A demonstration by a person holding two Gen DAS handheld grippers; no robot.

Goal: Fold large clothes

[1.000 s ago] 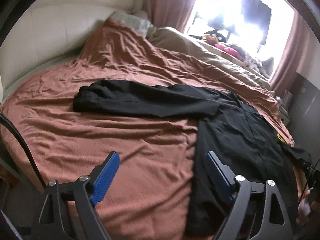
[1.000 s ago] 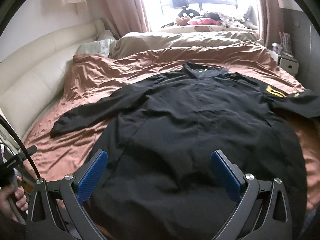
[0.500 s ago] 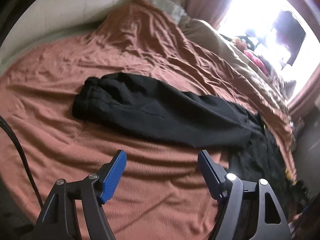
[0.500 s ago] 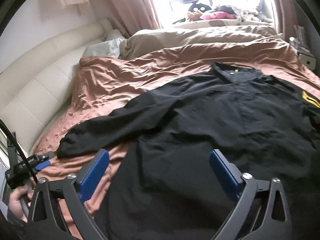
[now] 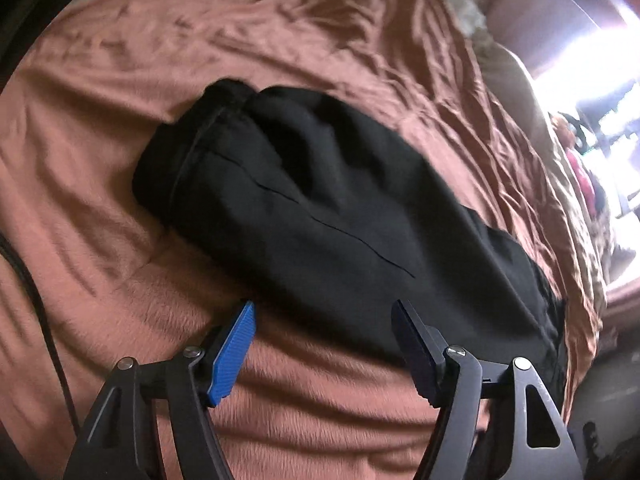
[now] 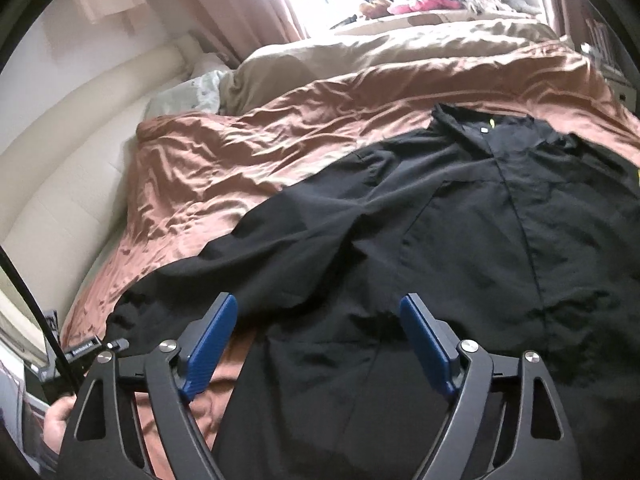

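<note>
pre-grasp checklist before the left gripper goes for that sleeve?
1. Left gripper open, jaws just been closing, nothing between the pads: ok.
2. Left gripper lined up on the black sleeve: ok, sleeve edge just ahead of the fingertips.
3. Right gripper open, closing too, empty: ok.
4. Black jacket spread flat on the brown bedspread: ok.
5. Sleeve cuff free of snags: cannot tell.

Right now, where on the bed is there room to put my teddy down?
Bare brown blanket lies between the cream headboard and the black jacket's sleeve. The jacket side is crowded, as is the windowsill.
</note>
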